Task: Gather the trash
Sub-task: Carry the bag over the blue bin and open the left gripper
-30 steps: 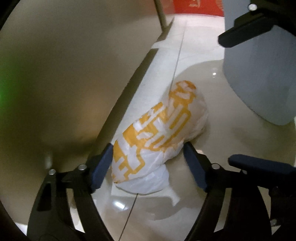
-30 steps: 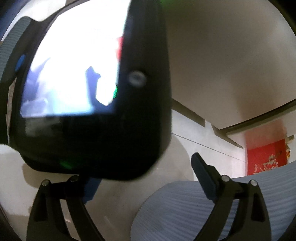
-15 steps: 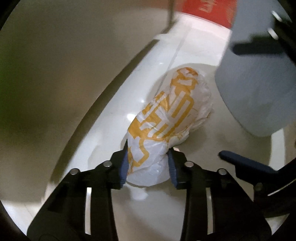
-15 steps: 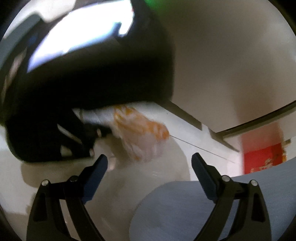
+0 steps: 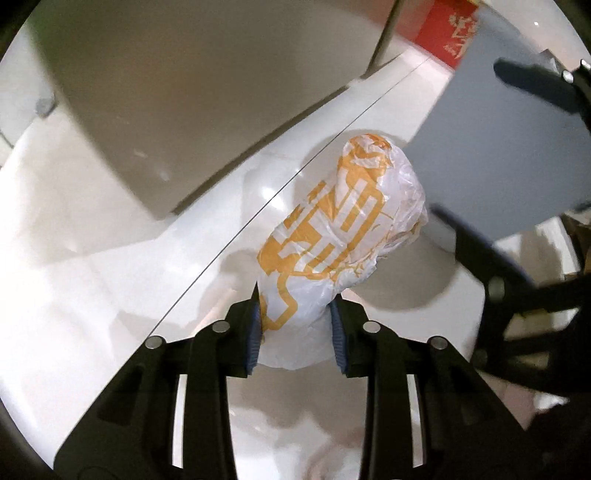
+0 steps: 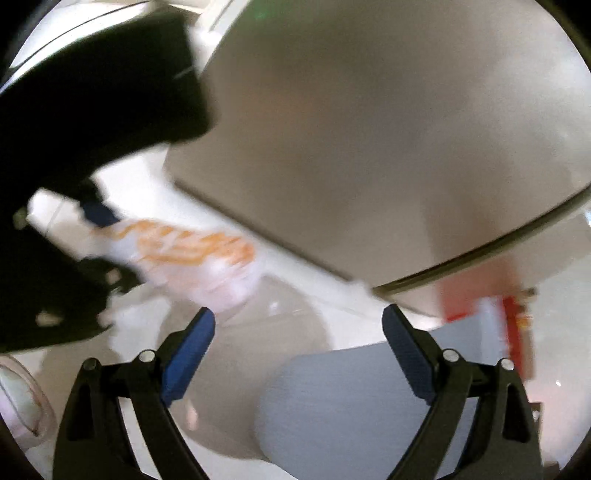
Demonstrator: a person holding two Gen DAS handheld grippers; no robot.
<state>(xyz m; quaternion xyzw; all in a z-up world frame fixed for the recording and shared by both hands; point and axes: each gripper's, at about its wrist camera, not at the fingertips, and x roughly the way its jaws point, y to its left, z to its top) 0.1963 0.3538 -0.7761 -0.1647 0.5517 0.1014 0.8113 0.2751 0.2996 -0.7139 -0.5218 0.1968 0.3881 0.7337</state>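
Glossy floor [image 5: 110,295] below gripper-held bag [image 5: 340,236]

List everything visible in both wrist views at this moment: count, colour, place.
plastic bag: one, white with orange print, its lower end clamped in the left tool, above the floor
grey bin: one, blue-grey, right of the bag
floor: glossy white tiles, a thin seam running under the bag
beige wall panel: one, beside the floor at upper left
red sign: one, far top right
left tool: one, black with blue pads, has just been closing onto the bag
right tool: one, black with blue pads, open, nothing between them
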